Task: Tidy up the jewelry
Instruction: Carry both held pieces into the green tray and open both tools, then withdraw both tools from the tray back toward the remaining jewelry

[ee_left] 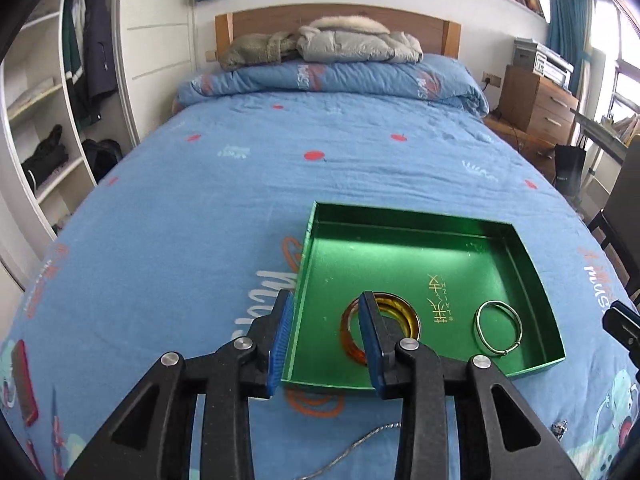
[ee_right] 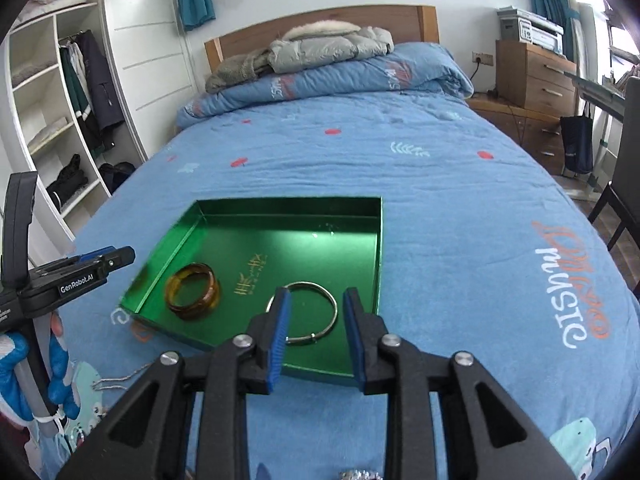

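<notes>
A shallow green tray (ee_left: 400, 256) (ee_right: 280, 236) lies on the blue bedspread. Inside it rest an amber bangle (ee_left: 348, 332) (ee_right: 194, 292) and a thin silver bangle (ee_left: 477, 326) (ee_right: 335, 309). My left gripper (ee_left: 326, 298) is open at the tray's near left corner, with the tray's left wall between its blue pads and one finger in front of the amber bangle. My right gripper (ee_right: 318, 294) is open just above the silver bangle, with no pad pressing on anything. A thin silver chain (ee_left: 360, 444) (ee_right: 116, 376) lies on the bedspread in front of the tray.
The left gripper (ee_right: 80, 272) and a blue-gloved hand (ee_right: 60, 360) show at the right view's left edge. A folded duvet and jackets (ee_left: 340, 44) sit at the headboard. A red flat object (ee_left: 24, 384) lies near left. A small shiny piece (ee_right: 356, 474) is at the bottom edge.
</notes>
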`<state>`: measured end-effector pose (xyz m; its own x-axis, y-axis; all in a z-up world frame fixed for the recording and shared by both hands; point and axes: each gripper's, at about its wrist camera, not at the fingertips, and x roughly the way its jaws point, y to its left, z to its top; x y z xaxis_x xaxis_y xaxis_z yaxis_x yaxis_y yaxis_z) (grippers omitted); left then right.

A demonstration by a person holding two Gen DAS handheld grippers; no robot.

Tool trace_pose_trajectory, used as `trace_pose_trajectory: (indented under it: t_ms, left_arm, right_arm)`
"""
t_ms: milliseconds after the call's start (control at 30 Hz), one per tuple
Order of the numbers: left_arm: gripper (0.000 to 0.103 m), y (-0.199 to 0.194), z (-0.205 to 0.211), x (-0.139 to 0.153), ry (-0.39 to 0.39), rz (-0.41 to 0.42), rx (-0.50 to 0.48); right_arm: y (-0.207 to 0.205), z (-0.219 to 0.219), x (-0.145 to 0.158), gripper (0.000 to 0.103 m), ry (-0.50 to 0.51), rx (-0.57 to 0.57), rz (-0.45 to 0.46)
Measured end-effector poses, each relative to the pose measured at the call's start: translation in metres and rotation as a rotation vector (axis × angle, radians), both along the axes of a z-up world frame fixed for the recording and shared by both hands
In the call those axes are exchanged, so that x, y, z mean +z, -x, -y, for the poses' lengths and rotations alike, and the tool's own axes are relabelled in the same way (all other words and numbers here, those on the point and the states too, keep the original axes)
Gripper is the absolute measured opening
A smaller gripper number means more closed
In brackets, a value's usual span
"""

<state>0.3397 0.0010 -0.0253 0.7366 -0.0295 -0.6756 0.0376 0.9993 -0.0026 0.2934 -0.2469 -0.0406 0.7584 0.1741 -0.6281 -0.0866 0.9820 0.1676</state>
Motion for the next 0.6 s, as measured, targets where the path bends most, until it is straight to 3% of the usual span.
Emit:
trace_pose_trajectory:
  t_ms: [167, 300, 533, 600]
  left_arm:
    - [0.033, 0.066, -0.036, 0.052, -0.025, 0.053, -0.005]
    - [0.033, 0.12, -0.062, 0.074, -0.054, 0.067, -0.002]
    - [0.036, 0.19, -0.094, 0.066, -0.059, 0.052, 0.022]
    - [0.046, 0.205, -0.1, 0.055, -0.05, 0.041, 0.029]
  right_arm:
    - [0.075, 0.006, 0.048, 0.028, -0.012, 0.007, 0.116]
    - [0.137, 0.016, 0.07, 0.03, -0.025, 0.002, 0.165]
    - [0.224, 0.024, 0.083, 0.03, -0.001, -0.021, 0.199]
    - [0.241, 0.021, 0.079, 0.03, 0.01, -0.015, 0.192]
